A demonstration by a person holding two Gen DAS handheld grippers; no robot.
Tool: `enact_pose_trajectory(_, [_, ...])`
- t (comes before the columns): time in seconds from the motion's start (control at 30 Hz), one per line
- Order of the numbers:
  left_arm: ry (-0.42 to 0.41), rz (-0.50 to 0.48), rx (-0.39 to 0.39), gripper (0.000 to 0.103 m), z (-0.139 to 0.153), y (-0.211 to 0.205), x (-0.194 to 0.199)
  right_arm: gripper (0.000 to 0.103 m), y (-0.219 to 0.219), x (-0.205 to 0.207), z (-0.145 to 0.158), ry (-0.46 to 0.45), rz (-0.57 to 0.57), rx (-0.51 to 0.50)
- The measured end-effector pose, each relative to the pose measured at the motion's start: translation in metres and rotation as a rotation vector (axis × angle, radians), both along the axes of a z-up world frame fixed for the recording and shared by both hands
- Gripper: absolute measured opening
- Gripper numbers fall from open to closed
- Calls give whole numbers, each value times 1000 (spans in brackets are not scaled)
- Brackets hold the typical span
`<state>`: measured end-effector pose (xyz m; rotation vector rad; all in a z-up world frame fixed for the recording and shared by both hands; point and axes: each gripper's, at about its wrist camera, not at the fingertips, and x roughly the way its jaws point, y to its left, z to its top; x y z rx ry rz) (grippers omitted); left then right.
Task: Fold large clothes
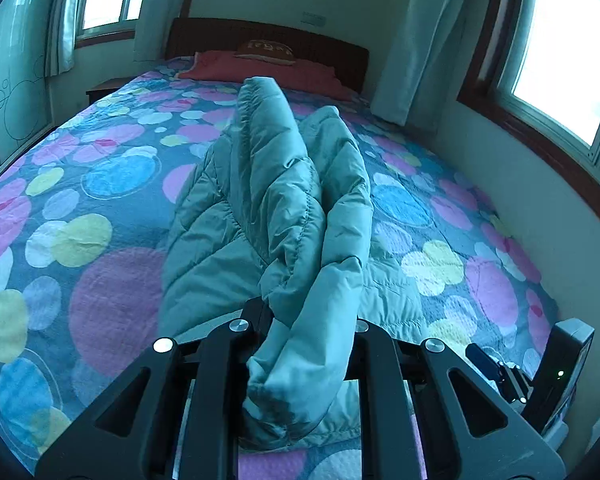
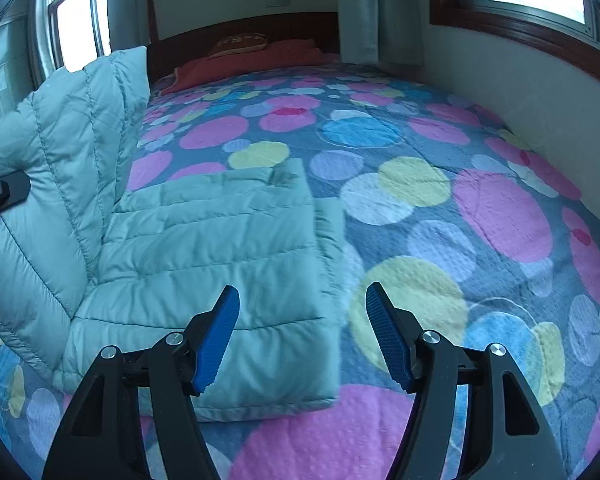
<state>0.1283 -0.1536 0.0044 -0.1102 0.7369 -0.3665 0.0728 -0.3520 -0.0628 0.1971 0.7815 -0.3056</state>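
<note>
Quilted pale-green fabric makes up the padded jacket (image 2: 204, 248), stitched in parallel channels that puff between the seams. It lies on the bed (image 2: 480, 208), on the left half of the spotted bedspread as the right wrist view shows it.

At far left in that view, one part of the jacket stands raised off the bed in an upright, creased sheet, its top edge reaching toward the window (image 2: 80, 20). A black tip of the left hand-held gripper (image 2: 0, 196) shows against this raised part at the left edge.

To the right of the raised part, the rest of the jacket lies flat on the bedspread as a roughly rectangular panel with a straight near edge and a straight right edge. A narrow strip of a lower layer shows beyond the right edge.

Near and right of centre, the right hand-held gripper (image 2: 302, 336) stands wide apart, its blue ribbed pads (image 2: 216, 340) clear of any fabric; the left pad hangs above the flat panel, the right one above bare bedspread.

In the left wrist view, the left hand-held gripper (image 1: 304, 360) is narrow and clamped on a bunched fold of the jacket (image 1: 284, 208), which rises from the jaws in two thick rolled ridges toward the red pillows (image 1: 260, 70) at the far headboard.
</note>
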Motion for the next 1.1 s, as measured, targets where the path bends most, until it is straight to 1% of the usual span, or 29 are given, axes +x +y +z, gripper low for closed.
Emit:
enact_pose_trajectory(0.13, [37, -51, 49, 15, -23, -44, -5, 65, -37, -19, -7, 20, -71, 16])
enact_pose_trajectory(0.23, [72, -81, 82, 15, -42, -72, -9, 65, -57, -27, -13, 37, -109, 27])
enact_pose_trajectory(0.33, [91, -99, 117, 15, -58, -89, -14, 65, -69, -33, -23, 59, -135, 36])
enact_pose_trajectory(0.47, [87, -116, 163, 15, -70, -106, -17, 65, -79, -40, -36, 82, -154, 50])
enact_pose_trajectory(0.57, [91, -122, 176, 15, -79, -113, -17, 65, -85, -41, -43, 96, -166, 69])
enact_pose_trajectory(0.73, [97, -132, 193, 15, -92, -119, -17, 65, -87, -43, -47, 105, -173, 70])
enact_pose_trajectory(0.97, [73, -148, 223, 15, -96, -123, -20, 65, -87, -43, -52, 124, -178, 56])
enact_pose_trajectory(1.03, [65, -154, 210, 16, -94, -120, -22, 65, -86, -44, -51, 127, -178, 52])
enact_pose_trajectory(1.07, [63, -153, 204, 18, -93, -119, -23, 65, -85, -45, -51, 127, -179, 48])
enact_pose_trajectory(1.1, [65, -157, 193, 23, -91, -118, -24, 65, -85, -47, -50, 127, -180, 44])
